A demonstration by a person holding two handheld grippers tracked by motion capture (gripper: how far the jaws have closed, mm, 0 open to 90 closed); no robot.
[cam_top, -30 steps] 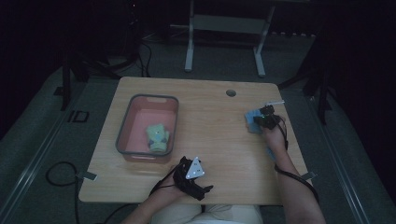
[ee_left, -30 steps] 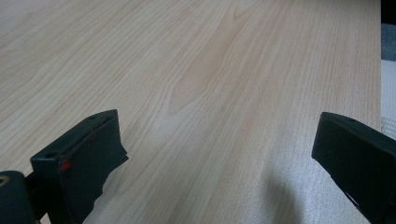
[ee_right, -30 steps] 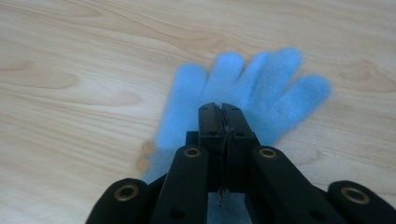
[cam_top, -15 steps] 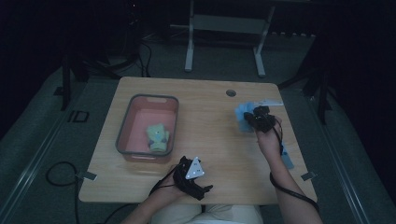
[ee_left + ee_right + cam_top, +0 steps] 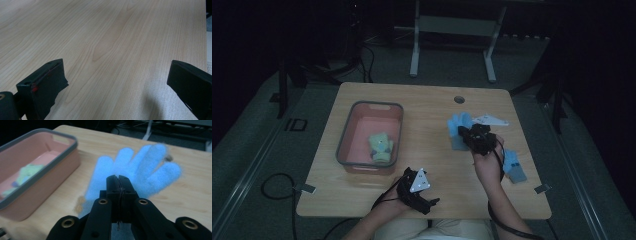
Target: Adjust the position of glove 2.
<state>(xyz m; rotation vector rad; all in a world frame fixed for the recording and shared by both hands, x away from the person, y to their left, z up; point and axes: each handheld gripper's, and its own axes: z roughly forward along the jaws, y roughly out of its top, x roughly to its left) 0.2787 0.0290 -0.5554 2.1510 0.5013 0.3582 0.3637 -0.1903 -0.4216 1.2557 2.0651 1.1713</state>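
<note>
Right gripper view shows our right gripper (image 5: 118, 181) clamped on a fluffy light-blue fleece glove (image 5: 140, 167) near its cuff, lifted beside the pink plastic bin (image 5: 37, 182). We judge it light, limp and floppy, so that cuff pinch suits it. Our left gripper (image 5: 112, 82) rests spread apart above the wooden table (image 5: 112, 37).

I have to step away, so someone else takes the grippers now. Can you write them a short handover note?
Right gripper: jaws shut on the blue glove, held right of the pink bin.
Left gripper: open, holding nothing, at the near table edge.
Done: green gloves already lie in the bin.
Left, probably: bin this blue glove, then the second blue glove near the right edge.
</note>
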